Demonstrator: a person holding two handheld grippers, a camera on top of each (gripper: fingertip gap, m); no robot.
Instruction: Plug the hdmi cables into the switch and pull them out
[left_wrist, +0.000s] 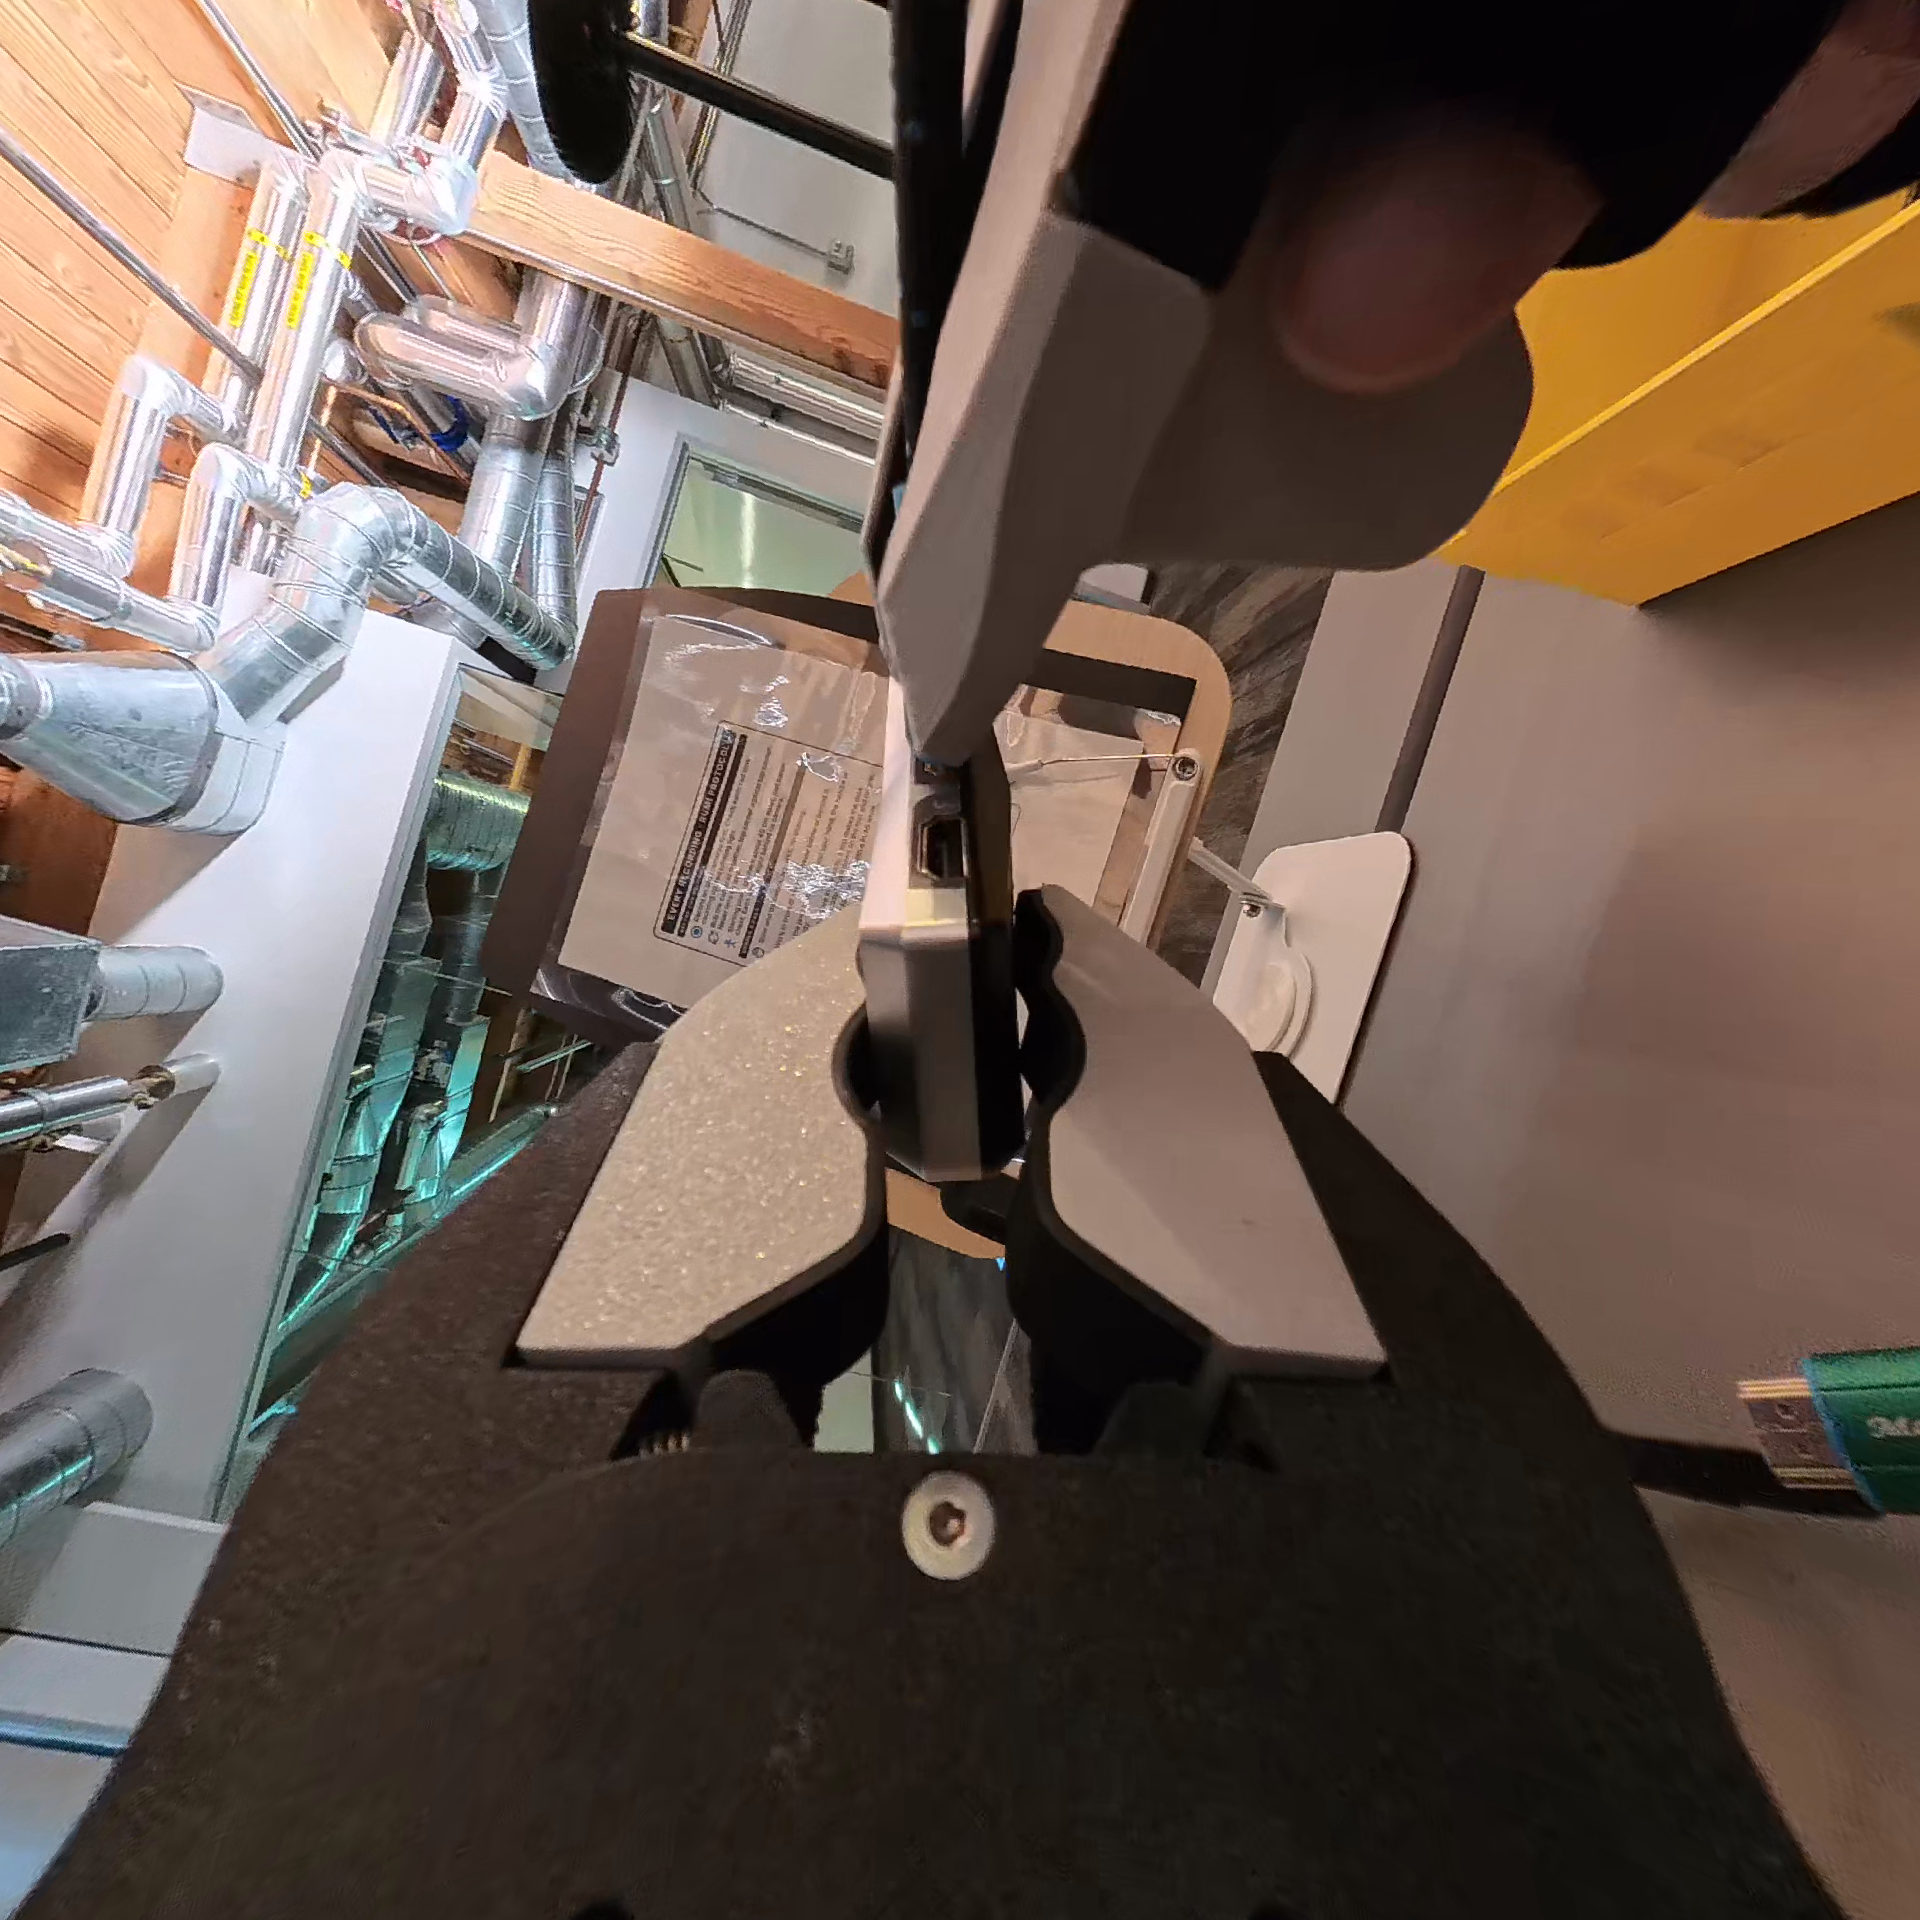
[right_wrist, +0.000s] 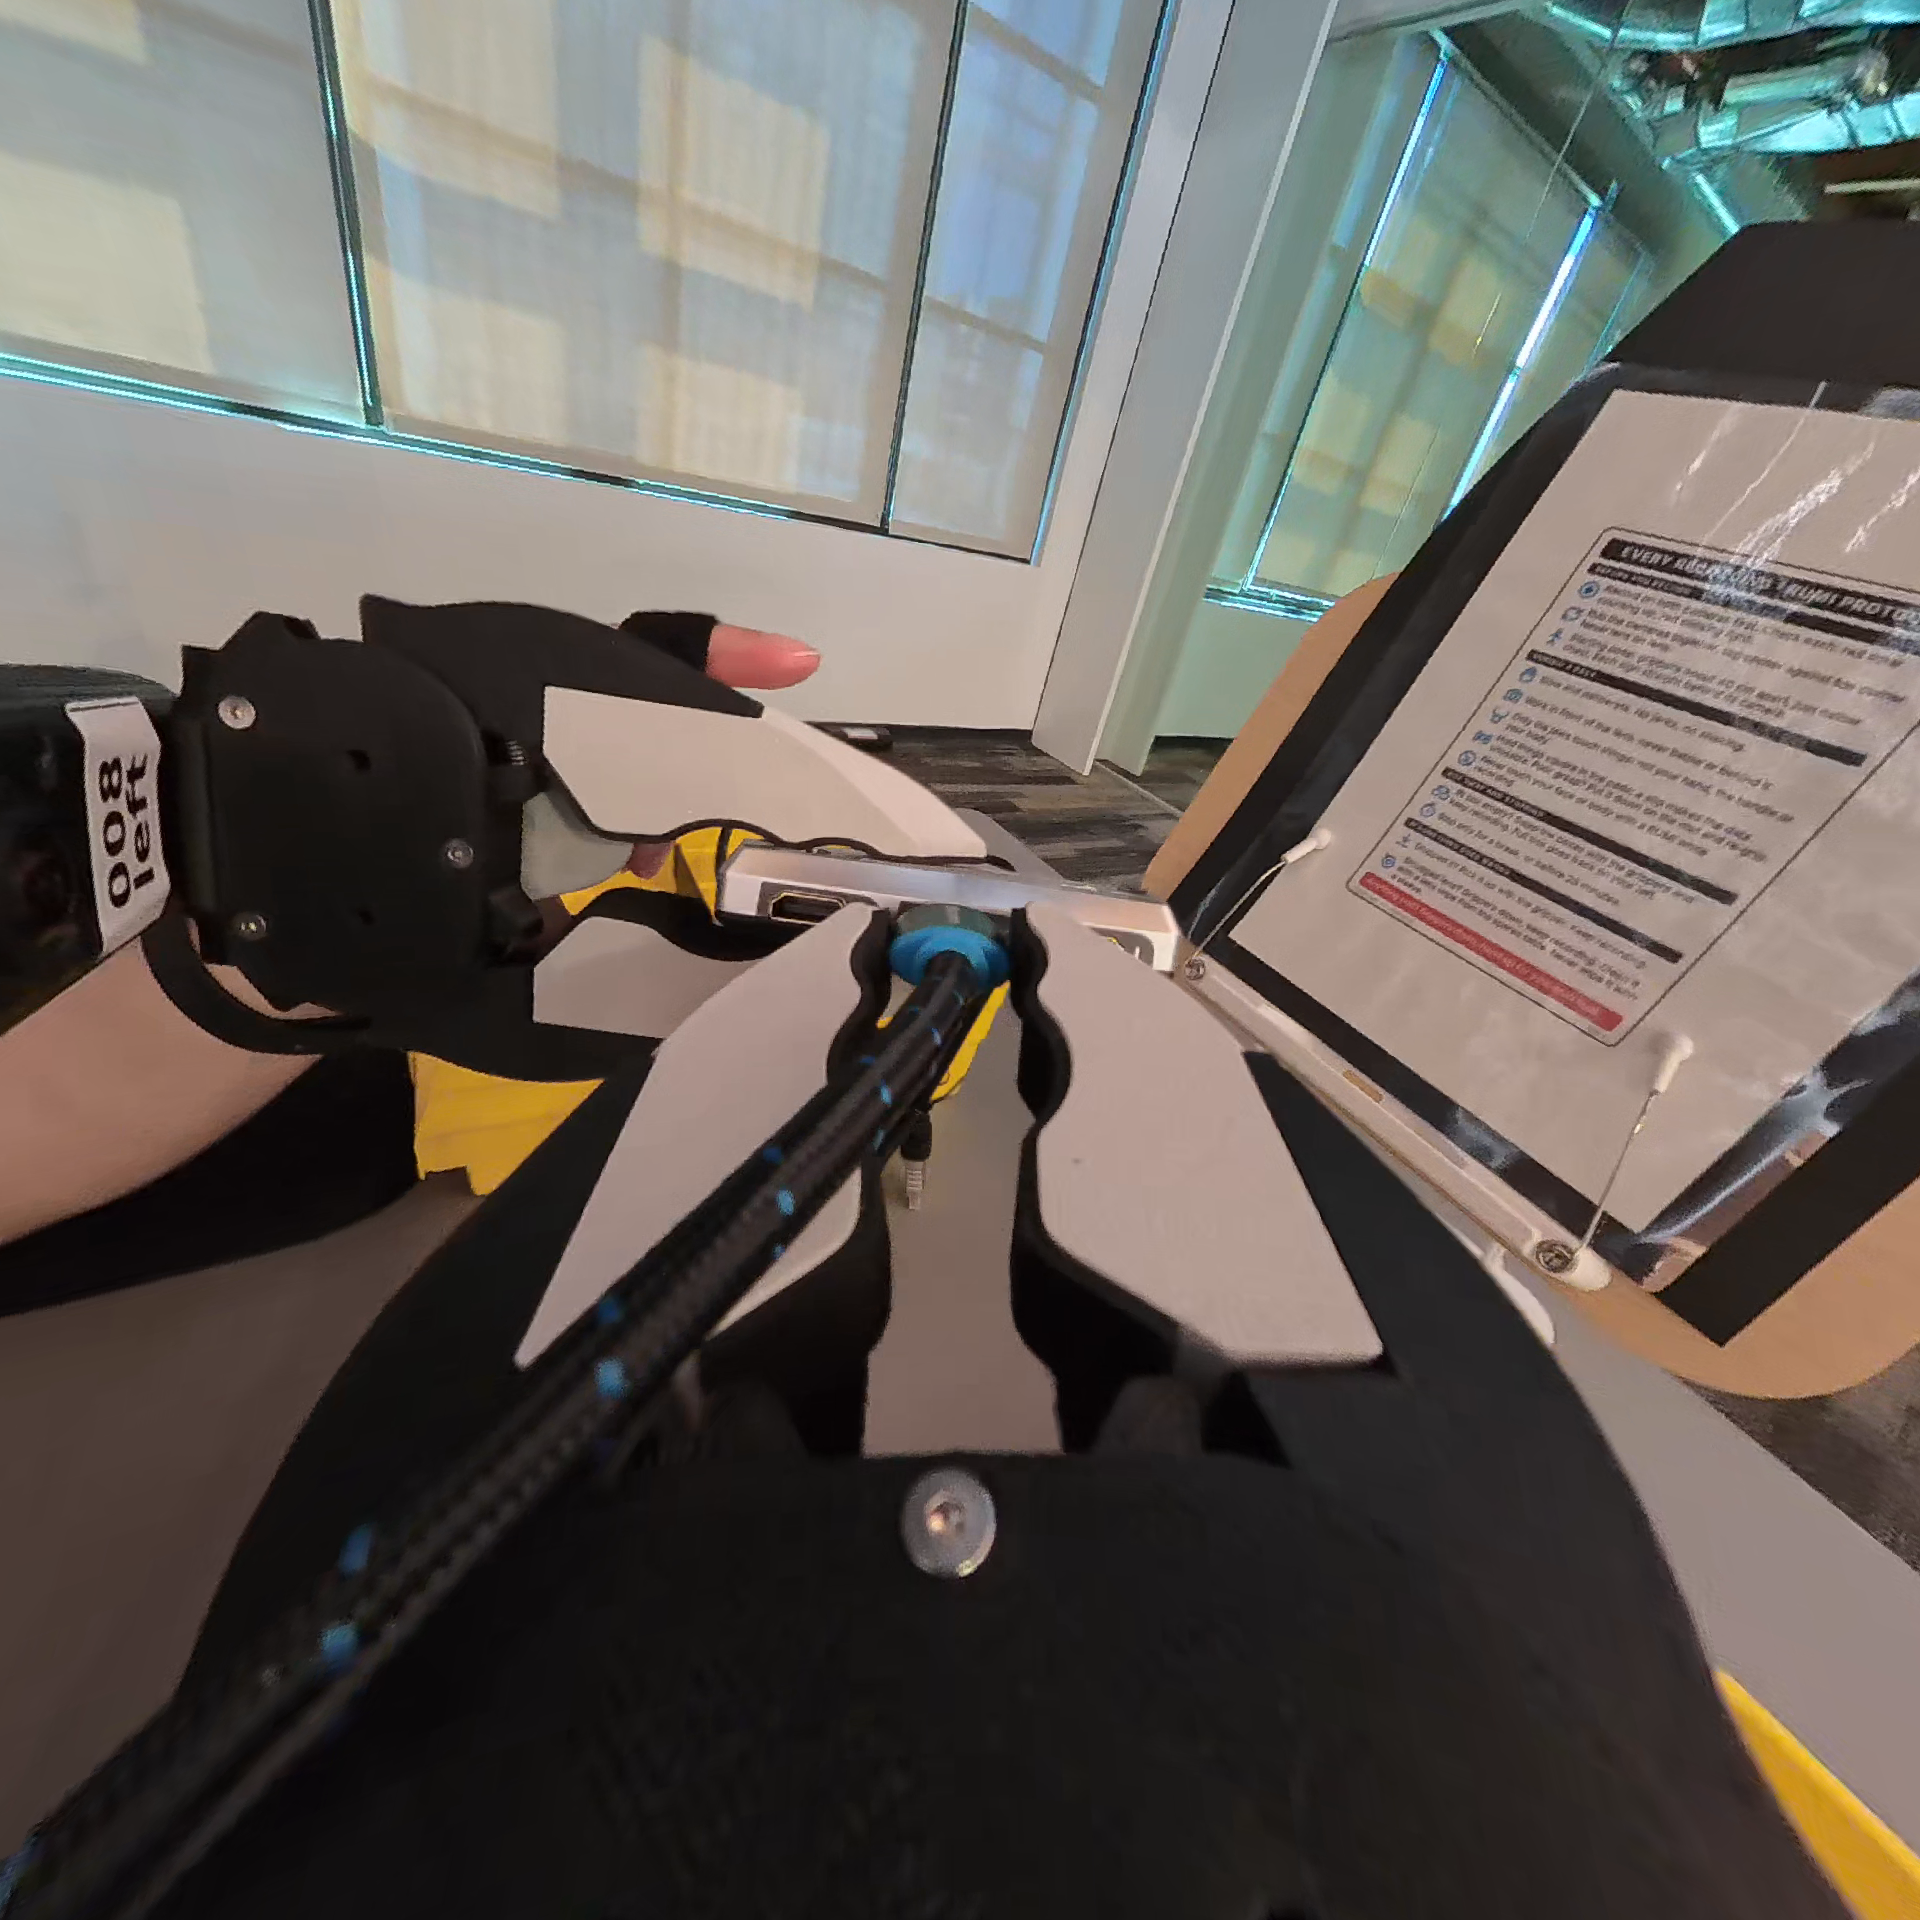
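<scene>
The switch is a flat white and grey box. My left gripper is shut on it and holds it on edge, with an empty port facing out. In the right wrist view the switch lies level ahead, clamped by the left gripper's white fingers. My right gripper is shut on the blue-collared plug of a black braided HDMI cable. The plug's tip sits in the switch's side. Another empty port shows to its left. A right-gripper finger reaches the switch from above.
A green HDMI plug lies loose on the grey table. A board with a laminated sheet stands close behind the switch. A yellow object lies under the left hand. A small plug lies on the table.
</scene>
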